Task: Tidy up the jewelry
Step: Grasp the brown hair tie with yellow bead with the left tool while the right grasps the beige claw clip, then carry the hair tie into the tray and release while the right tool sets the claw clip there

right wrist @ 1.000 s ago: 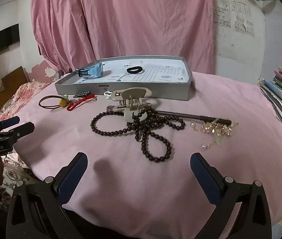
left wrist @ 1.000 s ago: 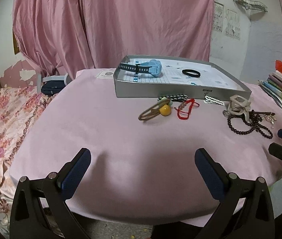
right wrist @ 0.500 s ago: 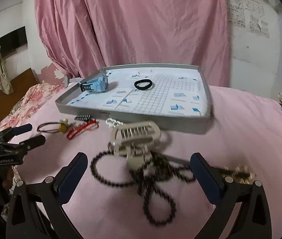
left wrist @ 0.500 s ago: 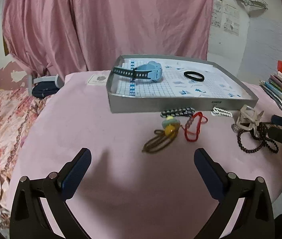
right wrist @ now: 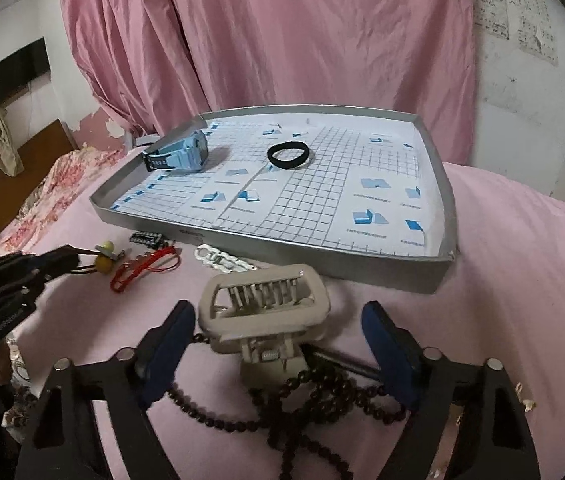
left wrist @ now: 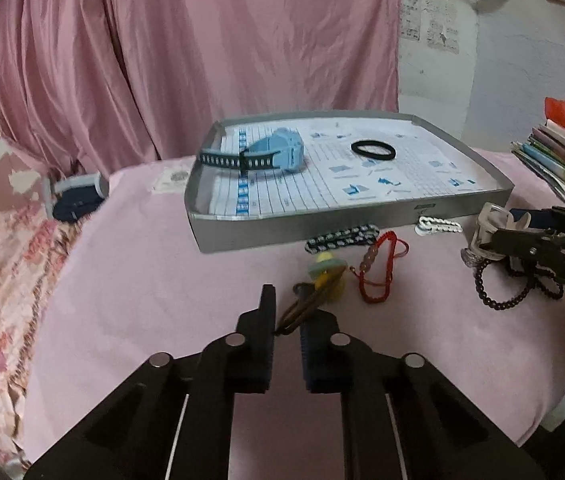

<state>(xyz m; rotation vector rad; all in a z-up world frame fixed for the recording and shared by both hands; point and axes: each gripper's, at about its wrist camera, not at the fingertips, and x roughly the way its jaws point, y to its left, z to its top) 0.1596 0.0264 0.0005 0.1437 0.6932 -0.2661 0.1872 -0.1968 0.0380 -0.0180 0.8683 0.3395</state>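
Pinching brown hair tie, yellow bead: left claw | right claw wide, straddling beige hair clip

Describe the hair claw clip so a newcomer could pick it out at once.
Start at the grey tray on the pink cloth. Just in front of its near wall, between the open fingers of the right hand-held gripper, stands the hair claw clip, resting on a dark bead necklace. It is the only bulky beige plastic piece with comb-like teeth; its neighbours are thin cords and beads.
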